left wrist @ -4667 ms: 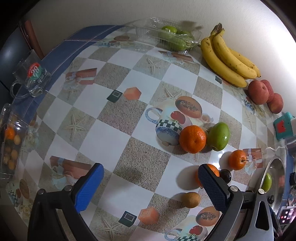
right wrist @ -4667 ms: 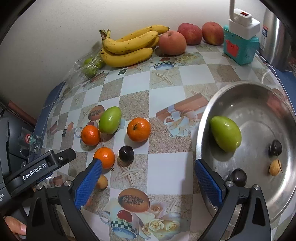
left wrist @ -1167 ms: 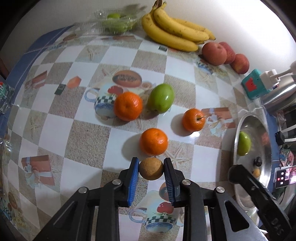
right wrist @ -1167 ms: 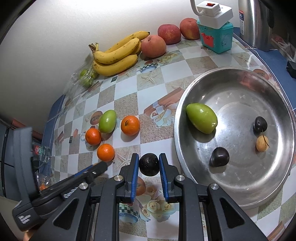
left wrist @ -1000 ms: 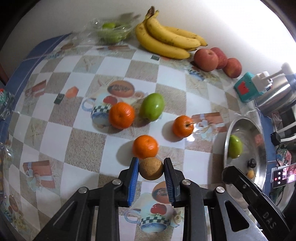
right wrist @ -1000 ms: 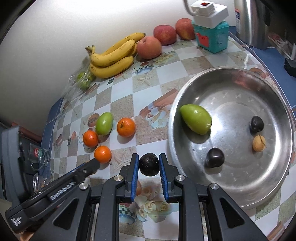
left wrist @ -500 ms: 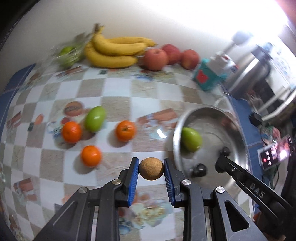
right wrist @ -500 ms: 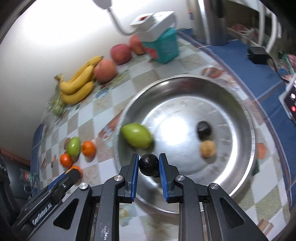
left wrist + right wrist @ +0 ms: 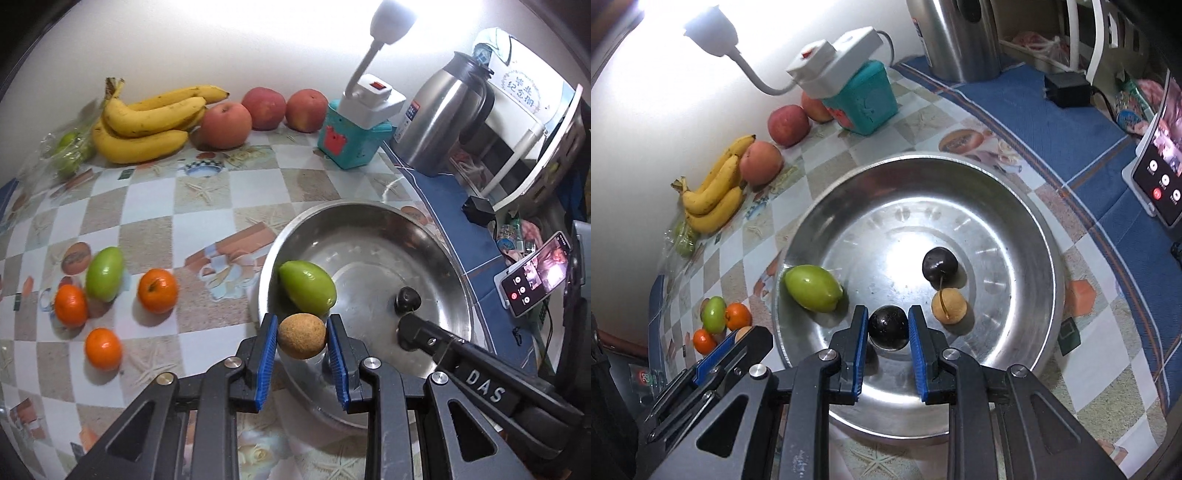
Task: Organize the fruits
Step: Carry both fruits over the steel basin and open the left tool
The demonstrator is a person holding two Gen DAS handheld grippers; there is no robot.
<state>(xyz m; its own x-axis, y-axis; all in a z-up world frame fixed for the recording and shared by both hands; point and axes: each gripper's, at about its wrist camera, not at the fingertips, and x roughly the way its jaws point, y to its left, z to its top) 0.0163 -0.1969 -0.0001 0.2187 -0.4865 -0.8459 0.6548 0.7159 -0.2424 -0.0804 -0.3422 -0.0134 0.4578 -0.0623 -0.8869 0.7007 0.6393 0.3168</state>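
From the left wrist, the left tongs (image 9: 302, 341) pinch a rough brown fruit (image 9: 302, 335) over the near rim of the steel bowl (image 9: 369, 214); three oranges (image 9: 157, 290) sit on the counter (image 9: 155, 206).

From the right wrist, the right tongs (image 9: 888, 328) clamp a glossy dark fruit (image 9: 888, 326) above the bowl, whose whole floor shows here.

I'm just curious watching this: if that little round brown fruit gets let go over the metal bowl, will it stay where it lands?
Probably not. The brown fruit looks nearly spherical, so it would likely roll. The bowl is smooth and dished, which may carry it toward the middle. Its skin looks rough and matte between the left gripper pads, so slipping seems unlikely.
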